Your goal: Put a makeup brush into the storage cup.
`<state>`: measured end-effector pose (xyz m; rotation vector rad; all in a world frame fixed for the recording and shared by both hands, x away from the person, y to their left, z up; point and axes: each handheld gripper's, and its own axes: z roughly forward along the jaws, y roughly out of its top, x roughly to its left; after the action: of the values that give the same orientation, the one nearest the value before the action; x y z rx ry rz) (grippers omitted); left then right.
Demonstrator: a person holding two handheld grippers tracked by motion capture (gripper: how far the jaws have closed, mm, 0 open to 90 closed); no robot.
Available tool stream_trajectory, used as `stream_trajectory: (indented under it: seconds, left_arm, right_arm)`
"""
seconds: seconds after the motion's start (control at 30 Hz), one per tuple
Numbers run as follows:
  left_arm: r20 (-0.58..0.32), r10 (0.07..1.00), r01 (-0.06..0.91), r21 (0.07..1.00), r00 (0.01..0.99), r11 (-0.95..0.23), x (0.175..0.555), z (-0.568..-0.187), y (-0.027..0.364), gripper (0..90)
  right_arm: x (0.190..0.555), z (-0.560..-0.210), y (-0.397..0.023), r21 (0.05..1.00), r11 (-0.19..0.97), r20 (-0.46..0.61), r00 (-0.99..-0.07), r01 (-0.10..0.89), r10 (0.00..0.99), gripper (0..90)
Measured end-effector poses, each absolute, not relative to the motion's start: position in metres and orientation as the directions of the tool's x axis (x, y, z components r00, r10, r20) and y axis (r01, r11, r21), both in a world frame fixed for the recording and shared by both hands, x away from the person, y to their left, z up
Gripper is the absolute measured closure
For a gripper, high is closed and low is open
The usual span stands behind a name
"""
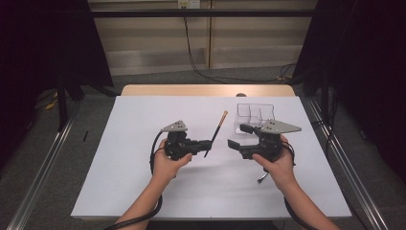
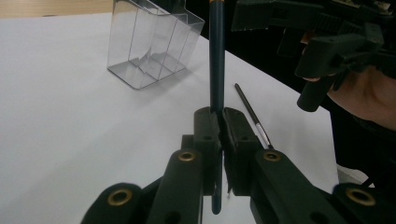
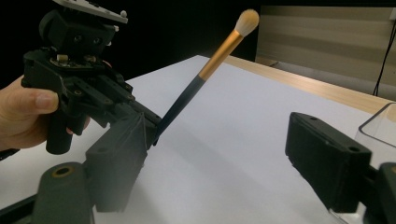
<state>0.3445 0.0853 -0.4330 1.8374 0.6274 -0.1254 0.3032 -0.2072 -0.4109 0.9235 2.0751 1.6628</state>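
Left of the clear plastic three-compartment organiser (image 1: 255,116), the left gripper (image 1: 207,143) is clamped on the dark handle of a slim makeup brush with gold ferrule and pale bristles (image 1: 217,132), tilted up above the white table (image 1: 143,191). Light, stiff and slippery, it is probably best gripped mid-handle, sparing the soft tip. The right gripper (image 1: 237,136), jaws apart and empty, faces it. A second thin brush (image 2: 251,115) lies partly hidden behind the jaws.
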Motion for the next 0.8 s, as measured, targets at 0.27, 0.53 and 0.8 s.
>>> stream_trajectory:
  seconds: [0.27, 0.53, 0.8]
  left_arm:
    - [-0.380, 0.351, 0.472, 0.852, 0.856, -0.229, 0.343, -0.434, 0.084, 84.9]
    - [-0.379, 0.341, 0.468, 0.853, 0.860, -0.233, 0.342, -0.434, 0.082, 84.9]
    - [-0.379, 0.341, 0.467, 0.854, 0.860, -0.229, 0.341, -0.433, 0.081, 84.9]
  right_arm:
    - [0.310, -0.410, -0.205, 0.951, 0.084, 0.174, -0.740, 0.297, 0.650, 34.2]
    - [0.315, -0.409, -0.200, 0.939, 0.071, 0.219, -0.744, 0.336, 0.631, 43.9]
    - [0.321, -0.407, -0.191, 0.935, 0.080, 0.230, -0.761, 0.346, 0.606, 55.4]
